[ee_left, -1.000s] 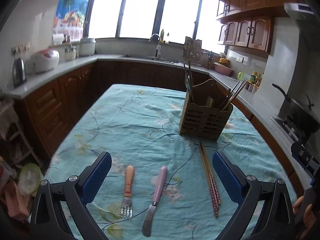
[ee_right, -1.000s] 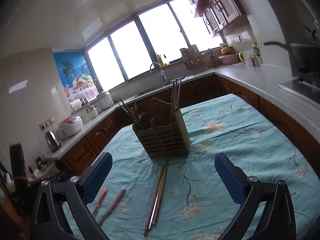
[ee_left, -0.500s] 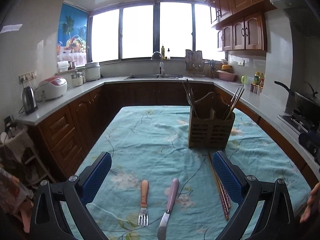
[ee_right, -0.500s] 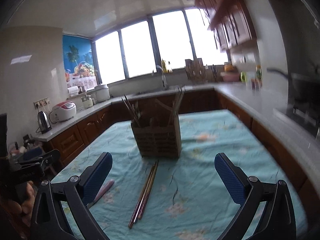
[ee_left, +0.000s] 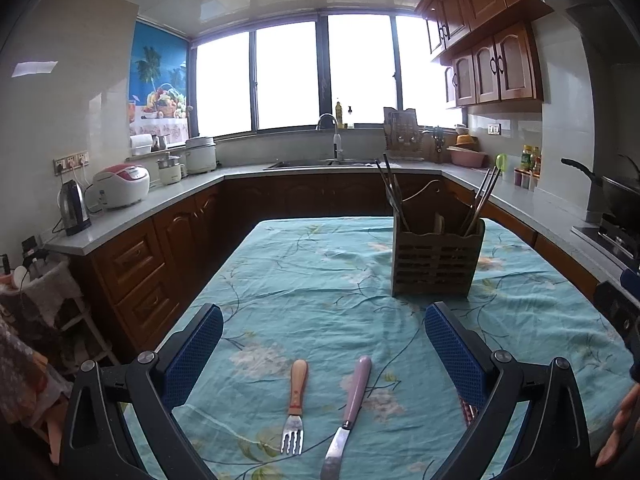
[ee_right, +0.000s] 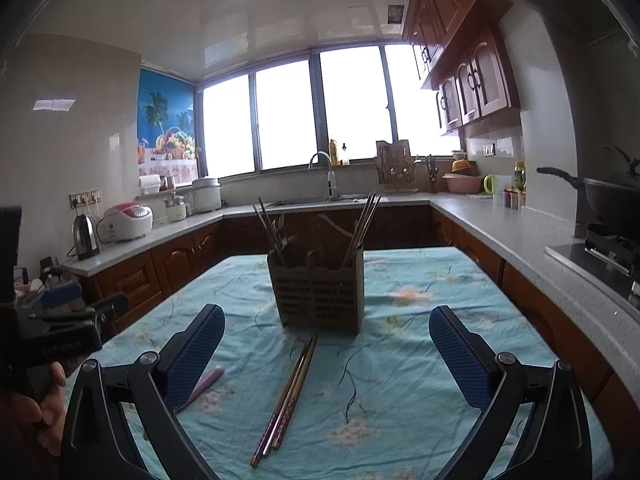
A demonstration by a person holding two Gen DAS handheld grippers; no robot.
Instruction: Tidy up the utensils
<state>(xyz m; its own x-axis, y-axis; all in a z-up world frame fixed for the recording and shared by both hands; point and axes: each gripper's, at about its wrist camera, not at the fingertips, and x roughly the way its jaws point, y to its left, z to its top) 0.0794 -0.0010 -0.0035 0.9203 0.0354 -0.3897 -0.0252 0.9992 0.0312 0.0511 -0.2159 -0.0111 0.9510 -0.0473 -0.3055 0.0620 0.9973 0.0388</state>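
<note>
I am looking over a desk (ee_left: 304, 280) that is wearing a teal flowered cloth, with the kitchen counter running around it. My left tool (ee_left: 324, 344) is hanging released above the near edge, its blue pads (ee_left: 192, 356) spread wide with nothing between them. My right tool (ee_right: 326, 344) is hanging released as well, holding nothing.

In the left wrist view, the slatted utensil holder (ee_left: 436, 264) is standing upright at about one o'clock, well apart from the tool, with chopsticks and other handles leaning out of its compartments. In the right wrist view the same holder (ee_right: 320, 296) is sitting at twelve o'clock.

A pair of chopsticks (ee_right: 286, 394) is lying flat on the cloth, running from just in front of the holder toward six o'clock. The pink-handled knife (ee_left: 348, 408) is lying at six o'clock between the left pads, blade toward me. The wooden-handled fork (ee_left: 295, 404) is lying just beside it on its left, tines toward me, not touching.
</note>
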